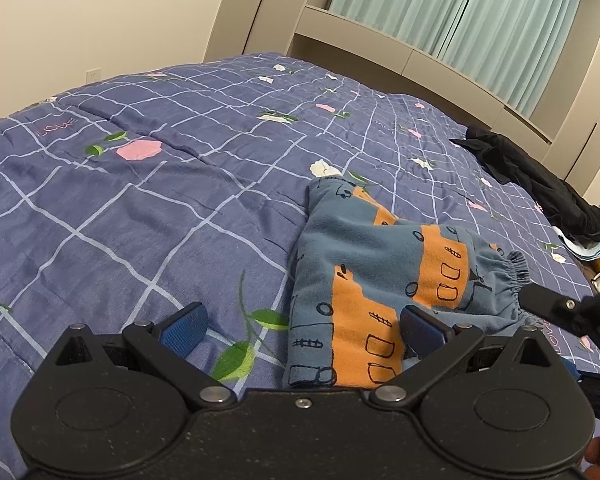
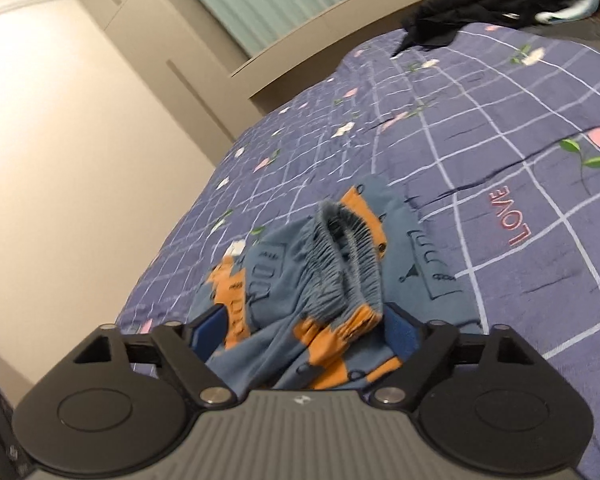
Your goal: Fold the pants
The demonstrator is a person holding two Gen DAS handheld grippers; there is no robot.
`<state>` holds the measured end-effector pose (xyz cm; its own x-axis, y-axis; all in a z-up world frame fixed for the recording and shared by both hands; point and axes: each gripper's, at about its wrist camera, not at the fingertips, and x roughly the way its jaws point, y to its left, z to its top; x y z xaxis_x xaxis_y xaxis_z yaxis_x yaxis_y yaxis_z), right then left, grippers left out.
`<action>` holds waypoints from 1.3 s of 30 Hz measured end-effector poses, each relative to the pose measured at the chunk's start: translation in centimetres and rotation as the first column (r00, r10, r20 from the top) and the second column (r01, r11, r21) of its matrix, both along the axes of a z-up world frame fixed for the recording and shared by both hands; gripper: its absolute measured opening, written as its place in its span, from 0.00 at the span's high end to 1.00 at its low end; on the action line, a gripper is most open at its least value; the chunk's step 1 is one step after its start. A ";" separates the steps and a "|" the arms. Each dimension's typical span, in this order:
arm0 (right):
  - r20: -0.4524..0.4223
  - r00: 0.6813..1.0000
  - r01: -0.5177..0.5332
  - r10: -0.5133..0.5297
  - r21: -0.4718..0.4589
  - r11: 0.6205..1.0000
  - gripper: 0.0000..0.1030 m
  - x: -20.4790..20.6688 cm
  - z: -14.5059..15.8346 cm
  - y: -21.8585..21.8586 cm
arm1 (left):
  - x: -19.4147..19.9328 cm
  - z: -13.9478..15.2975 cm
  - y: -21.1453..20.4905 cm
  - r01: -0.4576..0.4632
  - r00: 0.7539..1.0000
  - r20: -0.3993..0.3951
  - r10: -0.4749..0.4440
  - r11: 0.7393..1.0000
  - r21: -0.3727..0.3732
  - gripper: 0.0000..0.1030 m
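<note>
Two grippers, left point(image 1: 302, 328) wide and empty, right point(image 2: 308, 330) wide around one pair of pants' point(image 2: 300, 276) waistband, pads apart

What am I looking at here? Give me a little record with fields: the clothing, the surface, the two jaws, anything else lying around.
clothing: small blue and orange pants, partly folded, elastic waistband bunched up
surface: bed with a blue checked quilt printed with flowers
left gripper: jaws wide apart, at the pants' near edge, nothing gripped
right gripper: jaws apart around the waistband end of the pants, pads not visibly pressing
other items: dark clothes heaped at the bed's far edge
background: green curtains
</note>
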<state>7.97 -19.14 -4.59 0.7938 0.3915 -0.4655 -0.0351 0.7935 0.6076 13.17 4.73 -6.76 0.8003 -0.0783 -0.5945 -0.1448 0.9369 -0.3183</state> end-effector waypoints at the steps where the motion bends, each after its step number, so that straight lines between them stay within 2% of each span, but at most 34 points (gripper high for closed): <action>1: -0.004 1.000 0.017 -0.017 0.015 1.000 0.22 0.1 -0.1 -0.1 | 0.0 0.0 0.0 -0.001 1.000 -0.001 0.001 1.000 0.000 0.01; 4: -0.029 0.995 0.099 -0.098 0.055 0.994 0.37 0.3 -0.6 -0.4 | 0.0 0.1 0.0 -0.005 1.000 -0.006 0.005 1.000 0.001 0.01; 9: -0.036 0.987 0.157 -0.156 0.017 0.988 0.61 0.4 -0.6 -0.3 | 0.3 0.6 0.0 -0.023 1.000 -0.008 0.023 1.000 0.010 0.01; 15: 0.026 0.990 0.136 -0.135 -0.010 0.991 0.75 0.6 0.3 -0.5 | 1.7 2.3 0.1 -0.046 0.999 0.022 0.045 0.997 0.067 0.01; 20: 0.129 0.985 0.129 -0.117 -0.084 0.988 0.78 0.4 2.7 -0.5 | 2.9 4.2 -0.5 -0.016 0.997 0.071 0.009 0.995 0.096 0.01; 23: 0.168 0.979 0.140 -0.117 -0.133 0.981 0.78 -0.1 3.5 -0.9 | 3.5 4.3 -1.5 0.016 0.998 0.065 -0.023 0.993 0.116 0.01; 26: 0.134 0.982 0.152 -0.132 -0.149 0.977 0.78 -0.5 2.9 -1.6 | 4.0 3.3 -2.4 0.049 0.999 0.016 -0.052 0.988 0.148 0.01; 28: 0.074 0.986 0.156 -0.147 -0.128 0.979 0.78 -0.4 1.5 -2.1 | 4.1 2.7 -2.7 0.066 0.998 -0.010 -0.065 0.984 0.166 0.01; 31: 0.032 0.990 0.139 -0.136 -0.125 0.982 0.71 -0.1 0.5 -2.3 | 4.0 2.4 -2.4 0.069 0.998 -0.011 -0.069 0.983 0.170 0.01; 32: 0.038 0.991 0.136 -0.132 -0.131 0.982 0.66 0.0 0.6 -2.3 | 4.1 2.5 -2.3 0.072 0.997 -0.006 -0.072 0.984 0.165 0.01; 33: 0.049 0.990 0.135 -0.129 -0.144 0.980 0.51 -0.1 0.8 -2.3 | 4.3 2.6 -2.1 0.077 0.997 0.000 -0.078 0.984 0.159 0.01; 34: 0.063 0.991 0.129 -0.120 -0.166 0.978 0.43 0.1 1.1 -2.3 | 4.7 2.8 -2.0 0.084 0.996 0.005 -0.086 0.984 0.156 0.01; 35: 0.074 0.992 0.116 -0.103 -0.193 0.974 0.30 0.5 1.4 -2.4 | 5.1 3.1 -2.0 0.094 0.995 0.011 -0.097 0.983 0.155 0.01; 36: 0.081 0.994 0.093 -0.076 -0.232 0.968 0.24 1.2 1.8 -2.3 | 5.6 3.4 -2.1 0.107 0.994 0.016 -0.111 0.982 0.158 0.01; 39: 0.100 0.995 0.047 -0.015 -0.328 0.943 0.19 3.1 2.4 -1.6 | 7.3 3.4 -3.0 0.172 0.984 0.013 -0.178 0.969 0.180 0.01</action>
<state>11.11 -20.76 -2.14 0.8498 0.2035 -0.4862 -0.0520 0.9503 0.3068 20.47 1.75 -3.33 0.8005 -0.1143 -0.5883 0.0333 0.9886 -0.1467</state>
